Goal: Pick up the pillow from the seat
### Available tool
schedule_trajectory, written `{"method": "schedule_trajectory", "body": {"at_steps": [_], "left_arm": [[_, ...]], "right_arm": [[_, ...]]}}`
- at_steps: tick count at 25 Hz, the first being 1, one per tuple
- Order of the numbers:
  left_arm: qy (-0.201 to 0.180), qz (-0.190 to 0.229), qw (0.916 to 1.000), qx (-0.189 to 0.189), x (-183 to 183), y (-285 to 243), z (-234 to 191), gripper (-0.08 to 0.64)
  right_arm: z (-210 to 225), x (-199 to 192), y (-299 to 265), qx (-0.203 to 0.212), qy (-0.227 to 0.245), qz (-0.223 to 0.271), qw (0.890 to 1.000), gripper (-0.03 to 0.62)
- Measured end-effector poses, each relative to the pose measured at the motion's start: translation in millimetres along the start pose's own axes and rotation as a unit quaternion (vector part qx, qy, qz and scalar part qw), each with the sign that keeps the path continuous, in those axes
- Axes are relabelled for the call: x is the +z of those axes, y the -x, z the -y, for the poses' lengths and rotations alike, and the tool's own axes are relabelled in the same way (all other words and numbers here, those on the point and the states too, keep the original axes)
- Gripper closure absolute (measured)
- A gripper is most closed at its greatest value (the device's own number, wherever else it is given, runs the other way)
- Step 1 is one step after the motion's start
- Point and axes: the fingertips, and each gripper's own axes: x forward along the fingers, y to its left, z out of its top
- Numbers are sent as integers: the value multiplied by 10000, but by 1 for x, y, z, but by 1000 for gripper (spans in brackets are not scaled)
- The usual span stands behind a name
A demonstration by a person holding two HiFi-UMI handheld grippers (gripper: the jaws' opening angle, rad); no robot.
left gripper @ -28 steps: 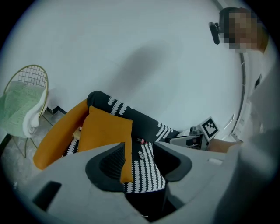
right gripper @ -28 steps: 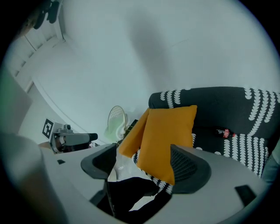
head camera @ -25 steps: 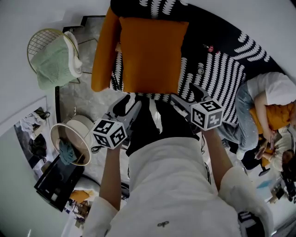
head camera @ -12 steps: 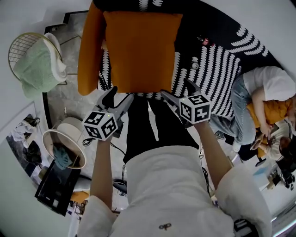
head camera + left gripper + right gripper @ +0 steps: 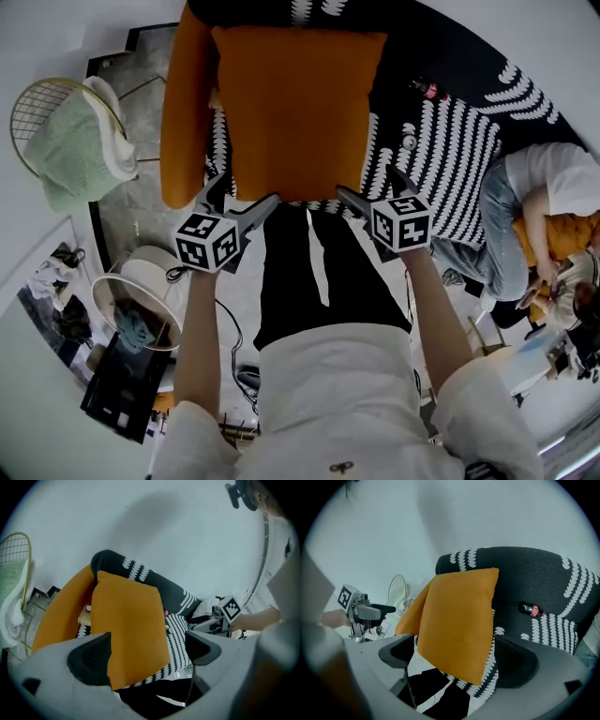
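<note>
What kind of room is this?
Probably a living room or lounge: there is a black-and-white patterned sofa with an orange pillow on it, and a wire chair draped with a green cloth nearby.

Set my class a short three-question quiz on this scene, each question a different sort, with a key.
1. True or false: the left hand-held gripper is clamped on the pillow.
2. What lies on the seat to the right of the pillow in the head view? A) a small bottle B) a book C) a shoe
3. Short answer: what colour is the pillow?
Key: 1 false: its jaws stand apart and have just been opening, the pillow's near corner showing between them, unpressed. 2 A. 3 orange.
</note>
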Motion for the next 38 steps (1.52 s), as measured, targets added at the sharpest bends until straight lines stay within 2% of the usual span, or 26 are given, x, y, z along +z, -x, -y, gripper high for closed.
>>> {"method": "schedule_trajectory", "body": {"at_steps": [10,17,25,31,38], "left_arm": [[-86,-481,9987,150,-16,-41,-57,-31],[113,-508,9983,252,-25,-68,-93,-32],[34,-895,9957,216,-42,-102,-120,-32],[66,-1122,9931,343,-55,-126,-141,-32],[136,-1207,9918,406,-70,-142,-164,-32]], "right_arm": [[29,-9,-48,-357,-65,-218,9991,117],[38,-11,-80,-509,-9,-314,9982,110],[55,-20,-118,-847,167,-595,9945,110],[72,-26,-138,-916,152,-688,9933,110],[80,-30,-158,-770,154,-785,9938,110]]}}
